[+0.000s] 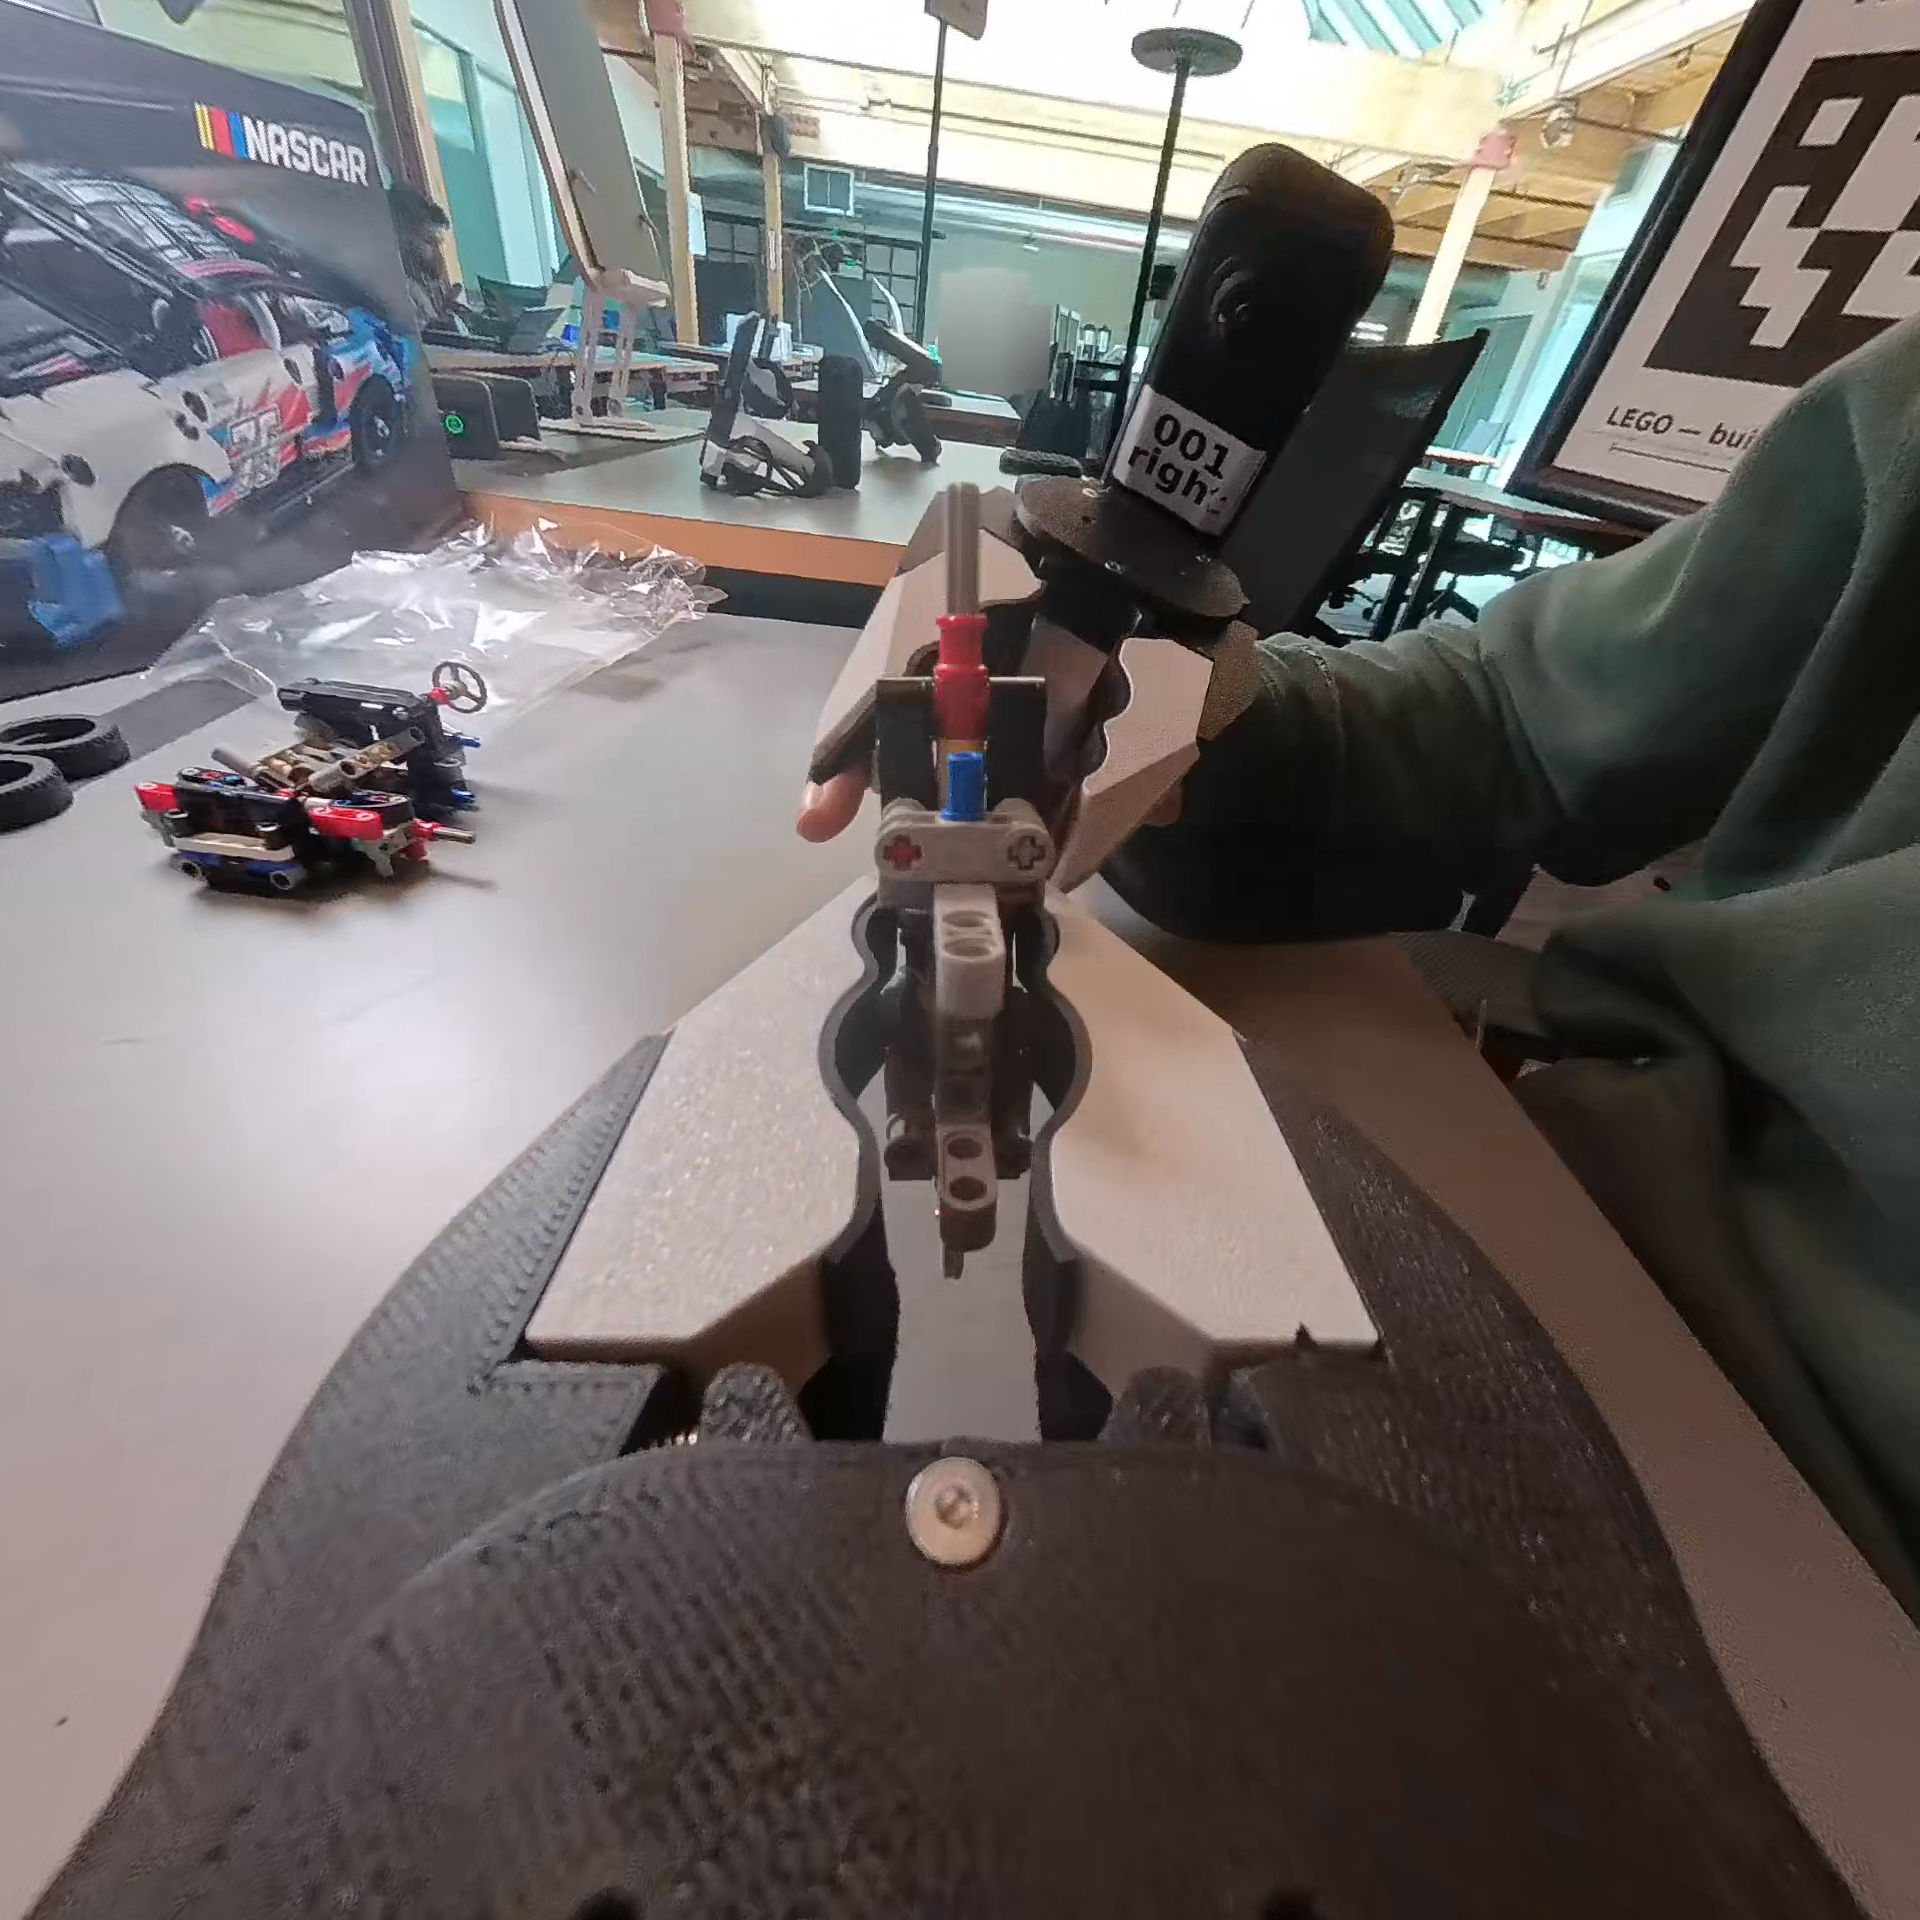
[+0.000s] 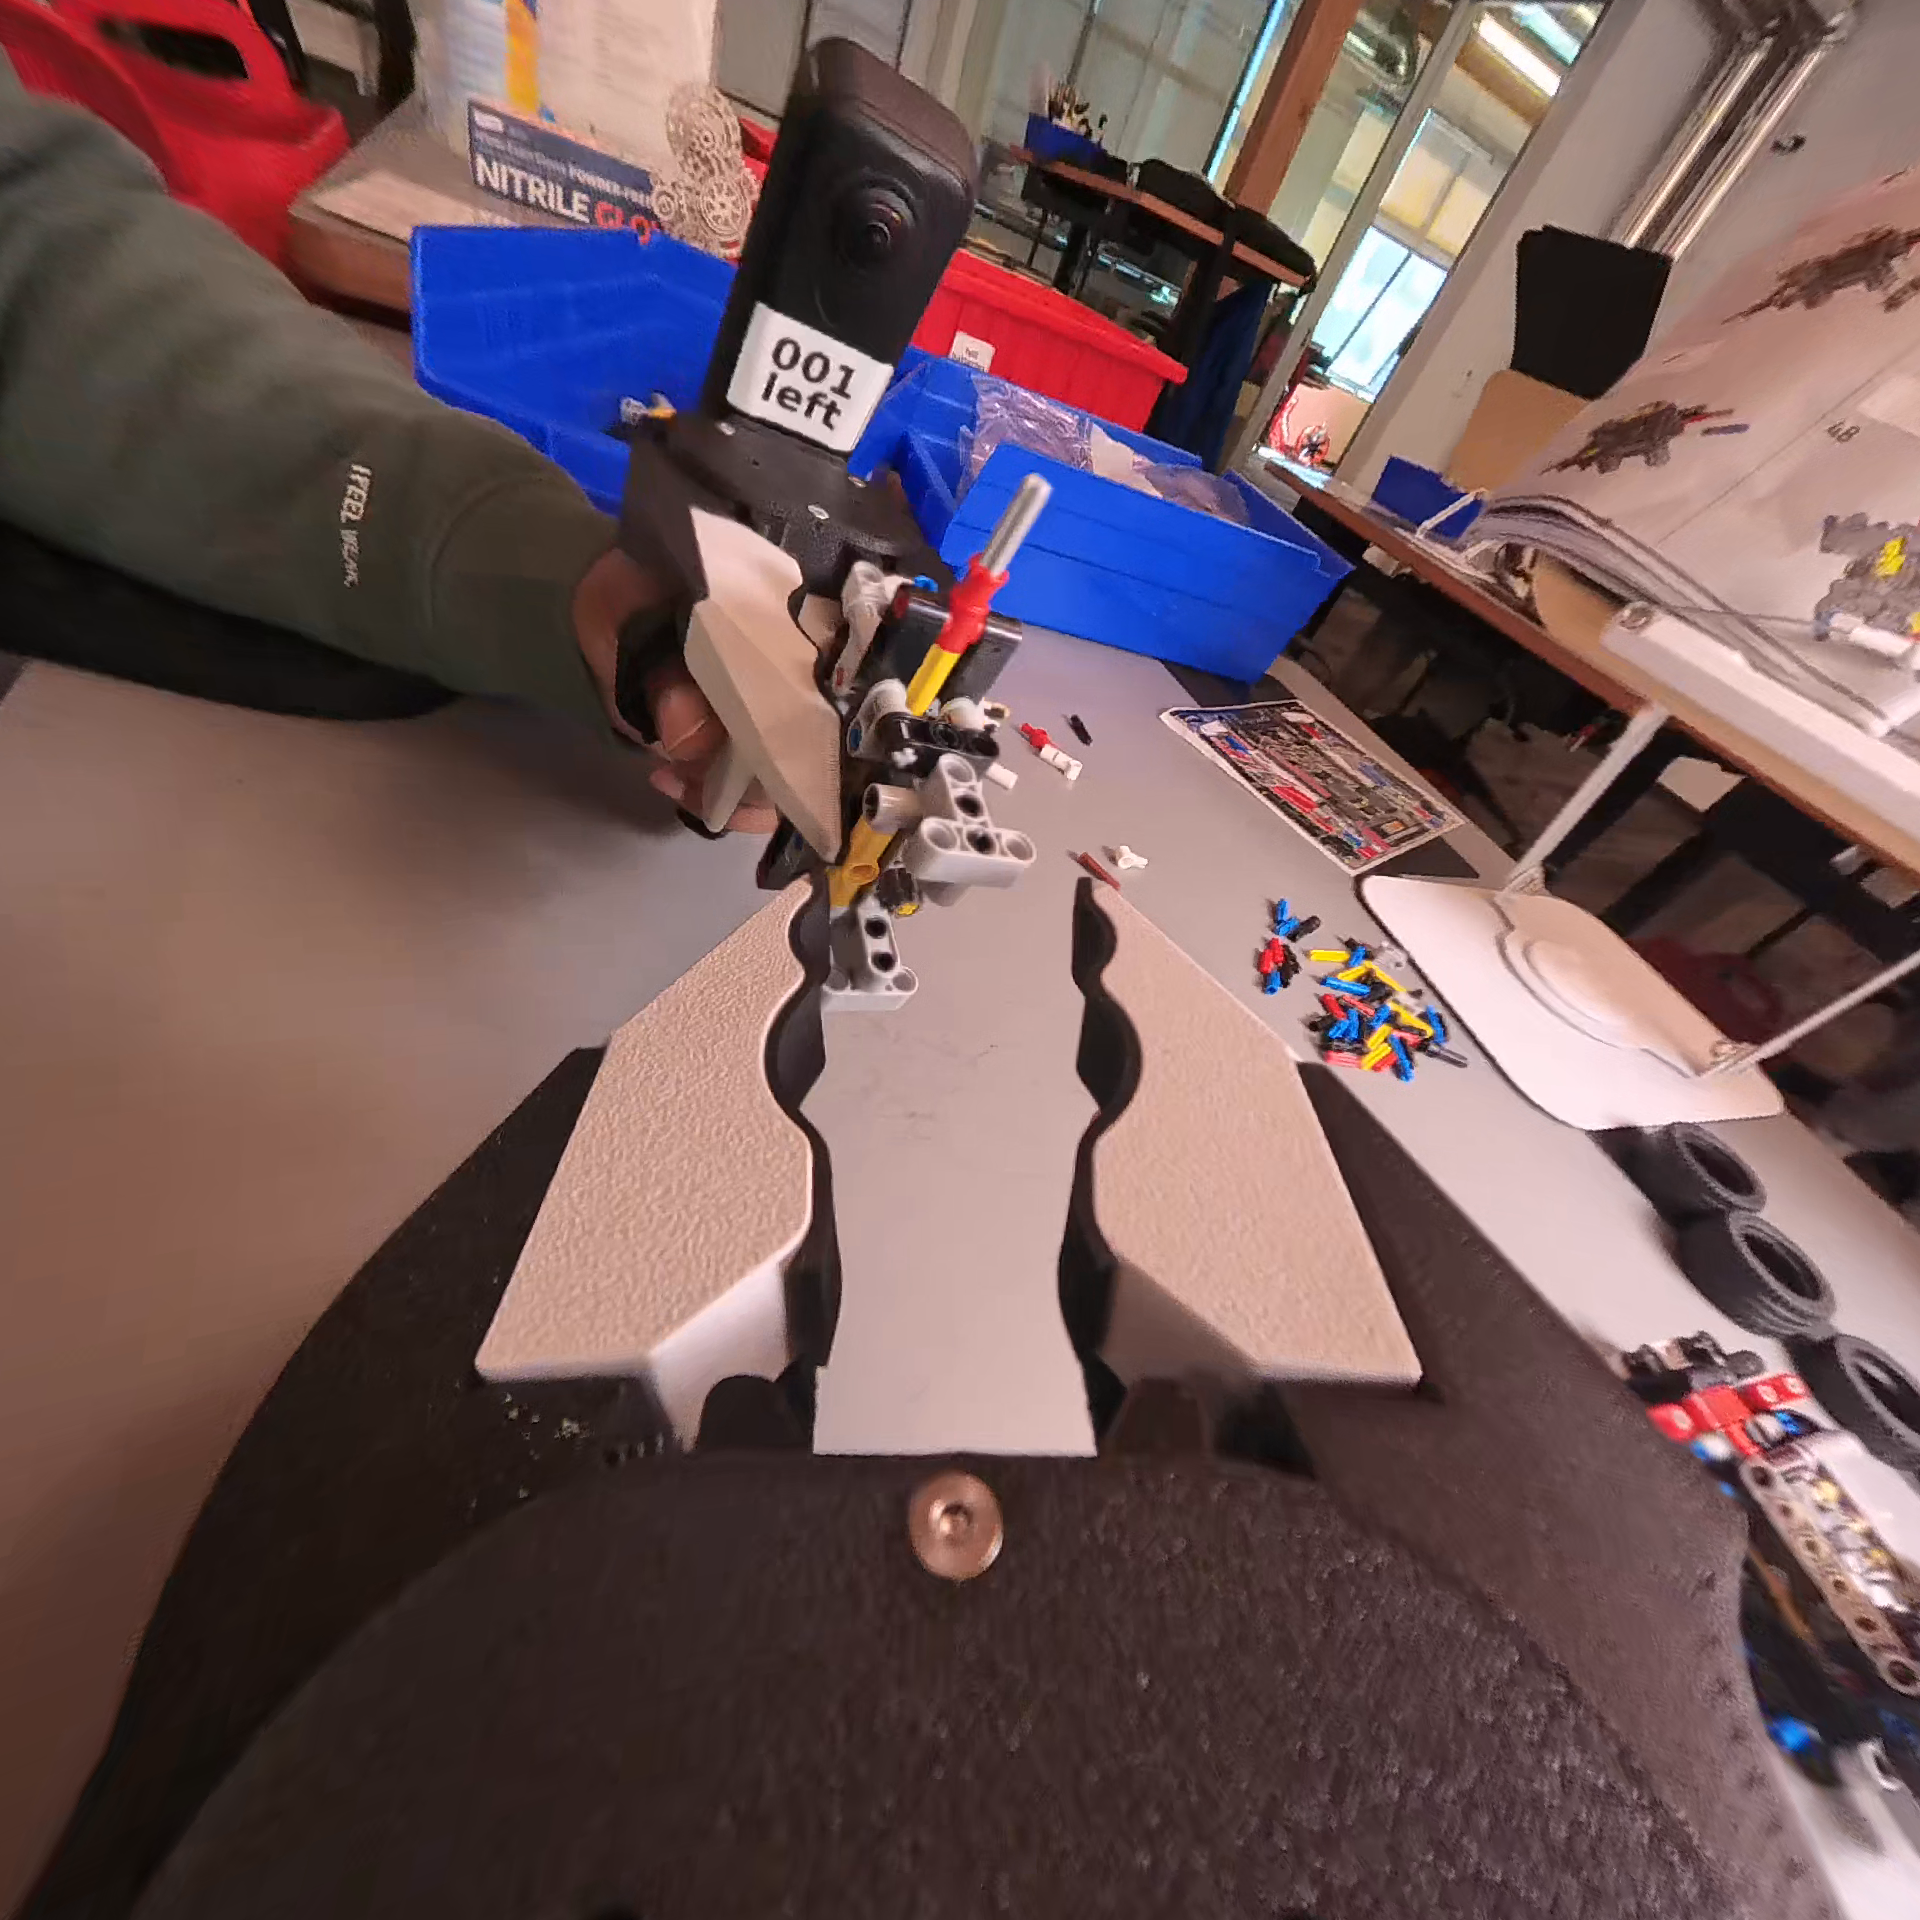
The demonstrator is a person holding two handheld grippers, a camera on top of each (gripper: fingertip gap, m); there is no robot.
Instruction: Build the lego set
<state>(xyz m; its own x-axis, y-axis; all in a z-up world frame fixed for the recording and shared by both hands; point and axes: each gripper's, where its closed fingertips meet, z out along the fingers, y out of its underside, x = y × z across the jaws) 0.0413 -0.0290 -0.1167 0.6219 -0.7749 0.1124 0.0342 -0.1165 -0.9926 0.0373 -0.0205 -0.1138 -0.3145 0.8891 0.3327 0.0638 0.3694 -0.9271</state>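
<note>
Left wrist view: left claw [image 1: 961, 997] clamps the brick assembly [image 1: 961, 935] upright, presenting it; right claw [image 2: 951, 914] gapes wide, empty, just beside.

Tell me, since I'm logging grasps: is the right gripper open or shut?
Open. The right gripper's beige fingers stand apart, grey table between them.

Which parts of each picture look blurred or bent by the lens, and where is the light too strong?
Left wrist view: skylight overexposed; table edge bends from the wide-angle lens; held brick assembly fairly sharp. Right wrist view: assembly slightly soft, car model at the corner blurred and stretched; windows bright.
</note>
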